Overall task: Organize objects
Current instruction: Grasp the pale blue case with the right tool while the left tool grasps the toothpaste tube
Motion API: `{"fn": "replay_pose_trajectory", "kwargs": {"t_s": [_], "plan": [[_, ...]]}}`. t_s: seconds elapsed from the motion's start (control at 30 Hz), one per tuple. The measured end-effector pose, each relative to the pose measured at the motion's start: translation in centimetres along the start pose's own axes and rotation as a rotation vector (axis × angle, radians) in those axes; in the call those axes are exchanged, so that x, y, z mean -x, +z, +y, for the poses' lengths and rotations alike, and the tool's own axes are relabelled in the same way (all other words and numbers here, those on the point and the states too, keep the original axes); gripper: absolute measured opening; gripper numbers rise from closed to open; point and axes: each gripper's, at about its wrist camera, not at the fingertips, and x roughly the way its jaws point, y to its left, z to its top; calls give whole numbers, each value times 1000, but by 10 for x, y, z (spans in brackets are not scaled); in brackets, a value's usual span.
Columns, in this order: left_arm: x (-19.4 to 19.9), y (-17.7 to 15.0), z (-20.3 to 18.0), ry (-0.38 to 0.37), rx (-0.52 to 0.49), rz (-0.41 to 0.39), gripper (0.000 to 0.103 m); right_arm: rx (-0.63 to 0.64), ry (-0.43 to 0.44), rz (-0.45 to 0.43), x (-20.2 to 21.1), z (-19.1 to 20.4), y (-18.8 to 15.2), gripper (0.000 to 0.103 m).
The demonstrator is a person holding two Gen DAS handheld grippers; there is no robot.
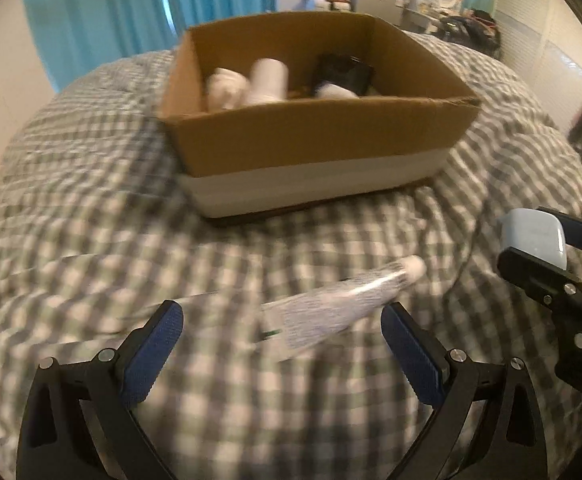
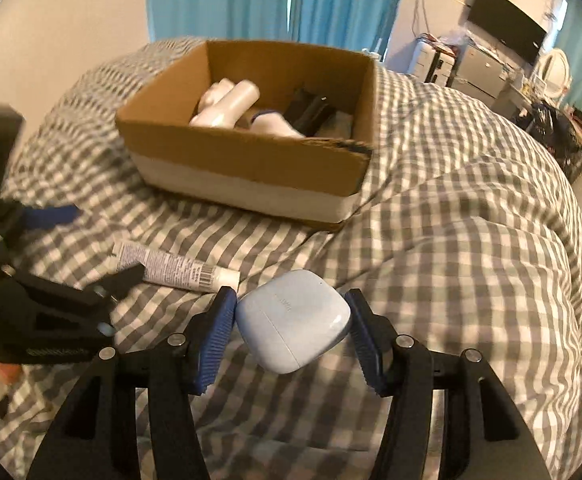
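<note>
A cardboard box (image 1: 315,140) with a white lower band sits on the checked bed; it also shows in the right wrist view (image 2: 251,156). Inside lie white bottles (image 1: 267,80) and a black item (image 1: 343,72). A white tube (image 1: 339,304) lies on the cover just ahead of my open left gripper (image 1: 283,340), partly between its fingers; the tube also shows in the right wrist view (image 2: 175,268). My right gripper (image 2: 291,320) is shut on a pale blue case (image 2: 291,320), also visible in the left wrist view (image 1: 535,236).
The grey-and-white checked bed cover (image 2: 471,220) is rumpled with folds. Teal curtains (image 1: 151,8) hang behind the bed. A desk with a monitor and clutter (image 2: 503,40) stands at the far right of the room.
</note>
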Motion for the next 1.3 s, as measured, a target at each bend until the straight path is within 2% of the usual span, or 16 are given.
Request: {"fn": "replay_pose_trajectory", "kwargs": {"t_s": [0.07,0.23,0.33,0.4,0.47,0.63,0.87,0.97,1.1,1.13,1.2,1.23,1.3], "plan": [[-8,2,-10,-17,-31,19,102,-32,32,-7,1,-7,3,56],[-26,5,-30,-14,-122,42,102,-75,52,-17,1,-12,0,56],[-36,11,-36,-13,-149,48,94,-93,80,-20,-1,-15,0,56],[-44,15,-38,-34,-161,65,83,-96,89,-11,-5,-15,0,56],[-53,19,-40,-49,-169,91,79,-98,95,-1,-9,-15,-1,56],[-52,29,-42,-67,-194,84,79,-112,100,4,-12,-16,-1,56],[-31,23,-49,-46,-275,30,79,-126,92,0,-8,-19,-3,56],[-35,29,-57,-32,-311,19,80,-135,96,2,-8,-21,-2,56],[-53,36,-64,-33,-344,42,78,-151,99,6,-9,-23,-2,56],[-56,38,-65,-46,-343,46,75,-154,99,7,-9,-23,-3,56],[-57,41,-63,-91,-338,50,50,-155,97,12,-10,-23,-3,56],[-57,42,-61,-94,-332,49,49,-156,96,14,-11,-23,-3,56],[-55,43,-59,-90,-336,44,39,-159,95,21,-13,-24,-3,56]]}}
